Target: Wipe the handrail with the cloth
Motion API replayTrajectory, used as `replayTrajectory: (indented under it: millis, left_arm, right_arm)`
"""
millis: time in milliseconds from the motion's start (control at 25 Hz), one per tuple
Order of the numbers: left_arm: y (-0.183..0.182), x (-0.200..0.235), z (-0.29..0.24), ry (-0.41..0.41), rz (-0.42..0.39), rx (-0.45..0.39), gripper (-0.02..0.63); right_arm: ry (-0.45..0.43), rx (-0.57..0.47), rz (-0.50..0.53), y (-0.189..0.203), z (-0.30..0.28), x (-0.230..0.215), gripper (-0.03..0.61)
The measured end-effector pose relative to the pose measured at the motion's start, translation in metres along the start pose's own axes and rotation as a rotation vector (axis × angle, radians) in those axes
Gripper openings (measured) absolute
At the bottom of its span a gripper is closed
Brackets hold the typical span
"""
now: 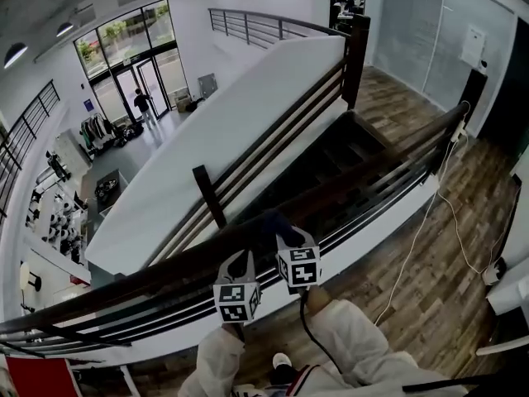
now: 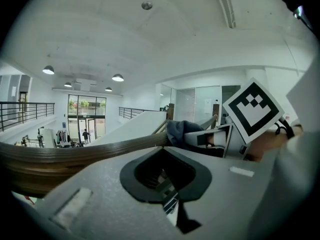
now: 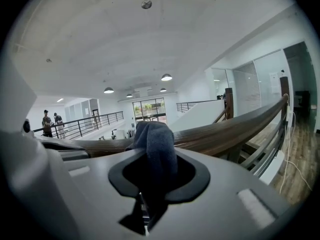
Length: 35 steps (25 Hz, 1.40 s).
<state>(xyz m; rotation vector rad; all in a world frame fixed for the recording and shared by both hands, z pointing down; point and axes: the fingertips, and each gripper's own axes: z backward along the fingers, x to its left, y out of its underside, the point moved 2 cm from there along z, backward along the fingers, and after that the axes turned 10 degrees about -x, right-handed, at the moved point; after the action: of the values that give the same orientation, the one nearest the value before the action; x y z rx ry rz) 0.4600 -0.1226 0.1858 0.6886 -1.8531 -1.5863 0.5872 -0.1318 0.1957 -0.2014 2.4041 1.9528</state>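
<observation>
We've got the R claw (image 3: 148, 209) pinching the dark cloth (image 3: 156, 144) — the cloth's bunched on top of the wooden handrail (image 3: 227, 129), touching it. L claw (image 2: 172, 206) is just beside it at the same rail, on the left — pressed together w/ nothing in it.

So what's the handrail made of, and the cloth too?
The handrail looks like wood with a smooth, slightly shiny finish: it is brown with long grain streaks. The cloth looks like soft, matte, dark blue-grey fabric, maybe fleece: it folds and drapes.
</observation>
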Motion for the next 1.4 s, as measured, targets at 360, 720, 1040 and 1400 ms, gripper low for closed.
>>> replayTrajectory:
  millis: [360,720,1040,1400]
  left_arm:
    - [-0.006,-0.056,-0.039,0.122,-0.018,0.006,0.003]
    - [-0.005,-0.067,-0.031,0.157,-0.059,0.023,0.003]
    - [-0.018,-0.018,0.014,0.068,-0.107,0.023,0.005]
    - [-0.025,0.072,0.094,-0.073,-0.067,-0.027,0.003]
  right_arm:
    - [0.139,0.001,-0.006,-0.007,-0.004,-0.088,0.074]
    - [0.257,0.006,-0.042,-0.008,-0.004,-0.141,0.074]
    - [0.323,-0.05,0.022,-0.016,0.014,-0.127,0.074]
    - [0.188,-0.115,0.071,-0.034,0.025,-0.005,0.074]
